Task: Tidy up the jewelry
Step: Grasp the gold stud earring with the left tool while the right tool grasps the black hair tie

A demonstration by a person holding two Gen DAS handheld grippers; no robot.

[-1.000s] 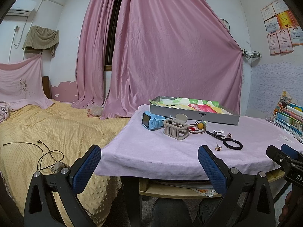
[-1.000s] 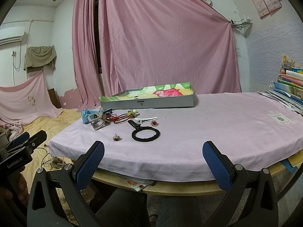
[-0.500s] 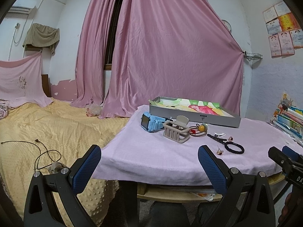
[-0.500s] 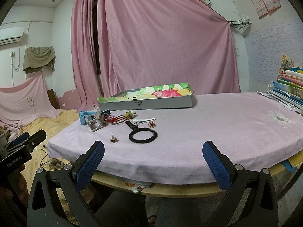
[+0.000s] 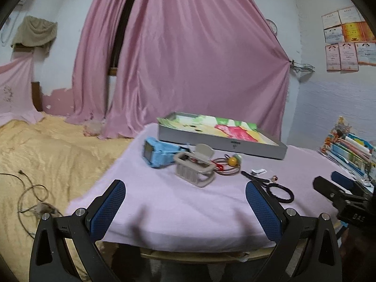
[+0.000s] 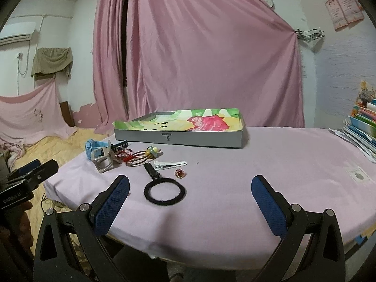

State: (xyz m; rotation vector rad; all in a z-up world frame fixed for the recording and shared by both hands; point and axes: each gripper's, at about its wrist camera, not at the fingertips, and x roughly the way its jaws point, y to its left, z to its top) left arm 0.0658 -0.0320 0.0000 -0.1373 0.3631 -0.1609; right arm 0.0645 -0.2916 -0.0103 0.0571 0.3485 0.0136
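A shallow grey tray (image 6: pixel 178 138) with a colourful lining stands at the back of the pink-covered table (image 6: pixel 270 164); it also shows in the left wrist view (image 5: pixel 221 142). In front lie a blue watch (image 5: pixel 159 152), a beige hair claw (image 5: pixel 195 169), red and brown hair ties with a yellow bead (image 6: pixel 141 157), a white clip (image 6: pixel 169 164), a small red earring (image 6: pixel 180 173) and a black hair loop (image 6: pixel 164 191). My left gripper (image 5: pixel 185 209) is open and empty above the table's near edge. My right gripper (image 6: pixel 190 202) is open and empty just short of the black loop.
A bed with a yellow cover (image 5: pixel 47 155) and a loose cable (image 5: pixel 30 195) lies left of the table. Stacked books (image 6: pixel 362 127) stand at the table's right end. Pink curtains (image 6: pixel 199 58) hang behind.
Both grippers have moved forward and closer to the table; the objects appear larger and nearer. Both stay open and nothing on the table has moved.
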